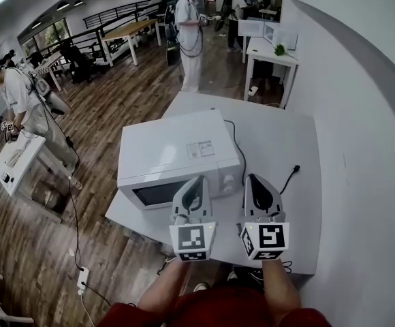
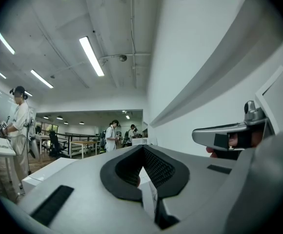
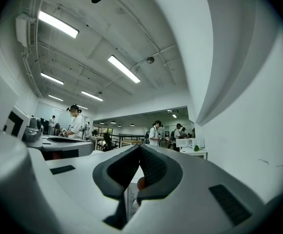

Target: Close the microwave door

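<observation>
Head view: the microwave [image 1: 174,148] sits at frame centre on the white table [image 1: 279,148], its front turned toward the lower left.
Door: the door [image 1: 158,194] looks flush with the box, so I judge it already shut, with no gap visible.
Door axis: its long side runs left to right across the frame, and the control end is at the right.
Left gripper [image 1: 197,181]: jaws pressed together on nothing, as the left gripper view confirms [image 2: 142,147]. It hangs just before the door's right end.
Right gripper [image 1: 254,178]: jaws likewise together and empty [image 3: 140,147]. It sits further right, past the microwave's corner.
Nearer hand: the left, as the door lies just up and left of its tips.
</observation>
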`<state>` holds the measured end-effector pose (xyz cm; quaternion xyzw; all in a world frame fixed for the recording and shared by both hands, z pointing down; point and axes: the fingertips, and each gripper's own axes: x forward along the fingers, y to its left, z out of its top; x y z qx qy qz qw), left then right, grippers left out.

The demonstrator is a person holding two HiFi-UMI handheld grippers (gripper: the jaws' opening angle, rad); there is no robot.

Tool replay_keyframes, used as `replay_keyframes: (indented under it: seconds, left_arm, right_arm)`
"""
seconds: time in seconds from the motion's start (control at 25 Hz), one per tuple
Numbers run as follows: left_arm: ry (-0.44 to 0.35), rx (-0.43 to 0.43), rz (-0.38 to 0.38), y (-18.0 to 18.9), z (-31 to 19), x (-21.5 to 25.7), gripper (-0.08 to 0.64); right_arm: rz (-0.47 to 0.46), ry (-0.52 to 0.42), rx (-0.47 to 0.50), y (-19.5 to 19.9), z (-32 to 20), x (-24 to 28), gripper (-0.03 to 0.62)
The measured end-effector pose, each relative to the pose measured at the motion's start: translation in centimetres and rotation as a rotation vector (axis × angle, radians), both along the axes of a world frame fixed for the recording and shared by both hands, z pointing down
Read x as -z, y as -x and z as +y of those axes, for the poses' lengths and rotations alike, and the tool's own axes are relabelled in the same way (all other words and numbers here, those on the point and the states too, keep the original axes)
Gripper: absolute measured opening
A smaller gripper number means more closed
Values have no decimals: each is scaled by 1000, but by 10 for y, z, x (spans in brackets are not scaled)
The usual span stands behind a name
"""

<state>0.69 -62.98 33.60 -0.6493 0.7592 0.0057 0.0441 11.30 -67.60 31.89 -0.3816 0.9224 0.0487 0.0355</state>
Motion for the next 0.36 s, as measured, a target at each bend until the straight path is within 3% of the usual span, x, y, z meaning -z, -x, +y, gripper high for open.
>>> replay_keyframes:
  seconds: [0.36]
  left_arm:
    - [-12, 6, 19, 4, 2, 2, 26]
  right_arm:
    - [6, -5, 7, 4, 3, -1, 26]
